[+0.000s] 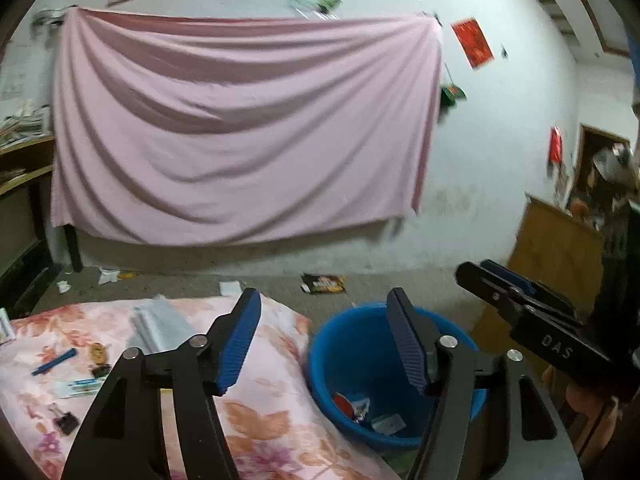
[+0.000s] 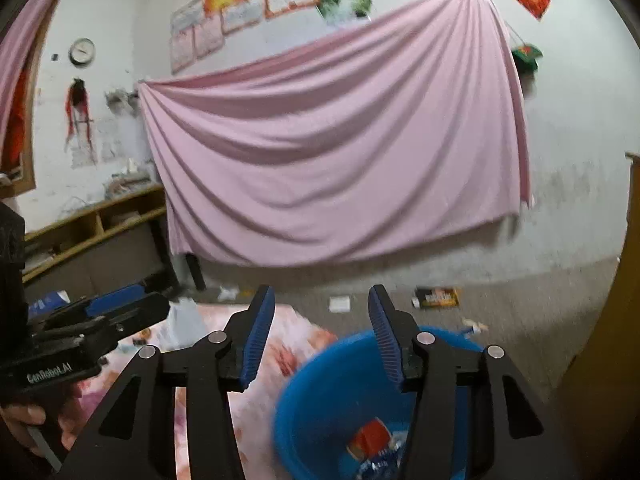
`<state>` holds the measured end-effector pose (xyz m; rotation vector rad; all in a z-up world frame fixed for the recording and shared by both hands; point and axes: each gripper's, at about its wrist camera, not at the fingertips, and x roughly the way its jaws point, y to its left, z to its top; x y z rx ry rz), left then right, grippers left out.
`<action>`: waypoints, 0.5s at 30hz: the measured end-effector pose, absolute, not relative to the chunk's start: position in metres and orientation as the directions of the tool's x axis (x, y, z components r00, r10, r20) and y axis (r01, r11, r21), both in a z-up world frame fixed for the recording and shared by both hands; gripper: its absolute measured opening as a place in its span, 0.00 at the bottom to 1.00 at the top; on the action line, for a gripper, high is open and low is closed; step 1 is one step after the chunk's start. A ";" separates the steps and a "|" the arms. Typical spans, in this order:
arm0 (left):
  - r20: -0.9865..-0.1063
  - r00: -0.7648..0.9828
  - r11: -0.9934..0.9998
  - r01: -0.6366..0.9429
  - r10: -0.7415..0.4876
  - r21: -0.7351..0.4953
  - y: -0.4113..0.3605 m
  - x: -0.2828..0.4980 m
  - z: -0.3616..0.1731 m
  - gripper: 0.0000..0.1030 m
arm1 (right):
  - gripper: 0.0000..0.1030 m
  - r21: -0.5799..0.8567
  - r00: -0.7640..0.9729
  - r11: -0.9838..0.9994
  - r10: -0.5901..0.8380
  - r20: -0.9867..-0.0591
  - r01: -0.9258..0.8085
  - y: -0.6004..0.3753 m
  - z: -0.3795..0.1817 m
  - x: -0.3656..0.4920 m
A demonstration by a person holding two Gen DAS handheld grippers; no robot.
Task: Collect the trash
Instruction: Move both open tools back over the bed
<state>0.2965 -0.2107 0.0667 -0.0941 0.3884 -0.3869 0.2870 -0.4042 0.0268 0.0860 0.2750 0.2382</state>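
Observation:
A blue plastic bin (image 1: 340, 344) stands on the floor beside the table; it also shows in the right wrist view (image 2: 320, 392). Inside lie a red wrapper (image 1: 344, 403), a white scrap (image 1: 388, 424) and other bits. My left gripper (image 1: 322, 338) is open and empty, raised over the table edge and the bin. My right gripper (image 2: 322, 332) is open and empty above the bin; it shows from the side in the left wrist view (image 1: 504, 276). On the floral tablecloth (image 1: 260, 408) lie a blue pen (image 1: 54, 361), a binder clip (image 1: 64, 420), a small packet (image 1: 80, 386) and a folded clear bag (image 1: 156, 324).
A pink sheet (image 1: 240, 128) hangs on the far wall. A dark packet (image 1: 323, 283) and white paper scraps (image 1: 108, 275) lie on the floor. A wooden shelf (image 2: 96, 220) stands at left, a wooden board (image 1: 556, 248) at right.

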 end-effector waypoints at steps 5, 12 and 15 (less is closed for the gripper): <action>-0.274 0.924 0.957 0.223 -0.268 -0.184 -0.170 0.283 0.080 0.97 | 0.80 0.109 0.956 0.961 0.266 -0.124 -0.254 -0.384 0.041 0.277; -0.182 0.977 0.974 0.073 -0.114 -0.216 -0.117 0.266 0.088 0.98 | 1.00 0.077 0.948 0.946 0.316 -0.027 -0.314 -0.352 0.047 0.273; -0.140 0.987 0.980 0.049 -0.077 -0.192 -0.099 0.254 0.089 0.98 | 1.00 0.077 0.937 0.934 0.350 0.009 -0.349 -0.338 0.048 0.272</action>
